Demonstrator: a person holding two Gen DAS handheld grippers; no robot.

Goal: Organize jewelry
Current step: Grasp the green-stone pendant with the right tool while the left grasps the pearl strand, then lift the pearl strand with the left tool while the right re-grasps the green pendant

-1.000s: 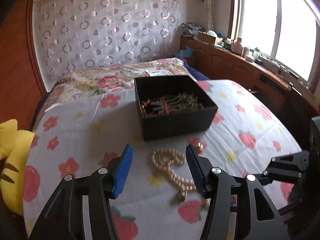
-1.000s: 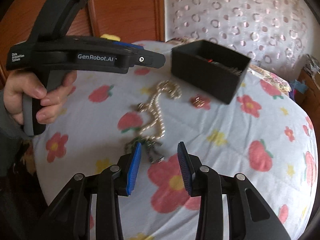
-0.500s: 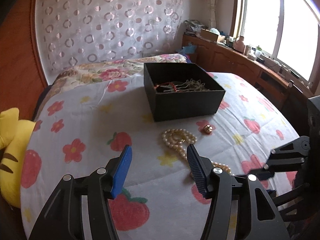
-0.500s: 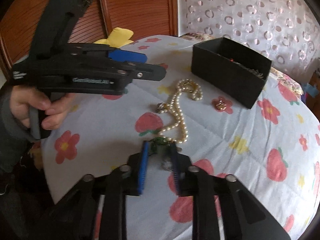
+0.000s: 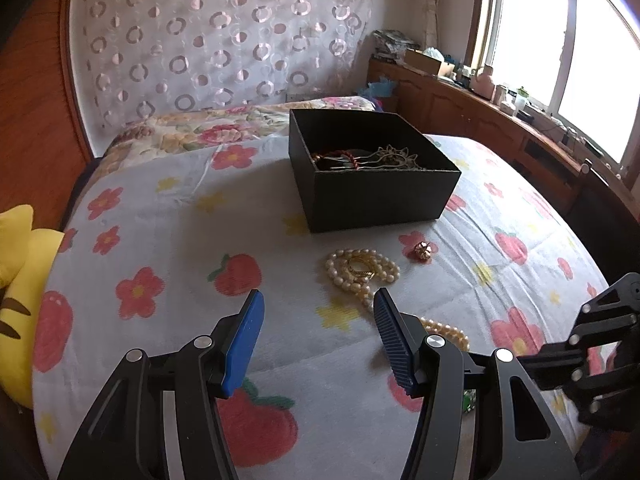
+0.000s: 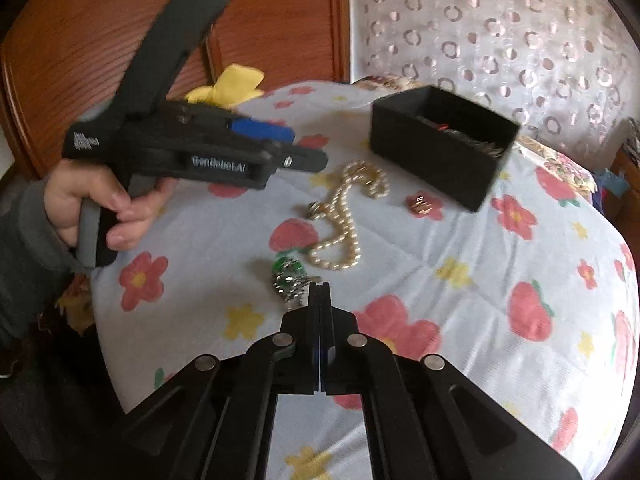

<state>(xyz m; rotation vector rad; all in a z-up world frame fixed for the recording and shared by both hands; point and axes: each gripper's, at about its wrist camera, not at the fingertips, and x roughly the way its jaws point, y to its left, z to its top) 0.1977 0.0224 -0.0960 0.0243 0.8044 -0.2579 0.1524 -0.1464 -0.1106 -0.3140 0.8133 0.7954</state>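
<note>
A black open box [image 5: 376, 184] with several jewelry pieces inside stands on a floral tablecloth; it also shows in the right wrist view [image 6: 440, 148]. A pearl necklace [image 5: 362, 270] with a gold ring on it lies in front of the box, next to a small gold brooch [image 5: 423, 251]. My left gripper [image 5: 318, 336] is open and empty, above the cloth short of the pearls. My right gripper [image 6: 320, 292] is shut on a green and silver piece [image 6: 290, 280] that hangs at its left fingertip. The pearls [image 6: 344, 216] and brooch [image 6: 419, 205] lie beyond it.
A yellow plush toy [image 5: 16, 288] sits at the table's left edge. A bed with a floral quilt [image 5: 224, 128] lies behind the table. A wooden cabinet [image 5: 480, 120] with clutter runs under the window at right. The left gripper and hand [image 6: 168, 160] fill the left of the right wrist view.
My right gripper closed on the green and silver piece and lifted it off the cloth. My left gripper drew back and left, away from the pearls, still open.
</note>
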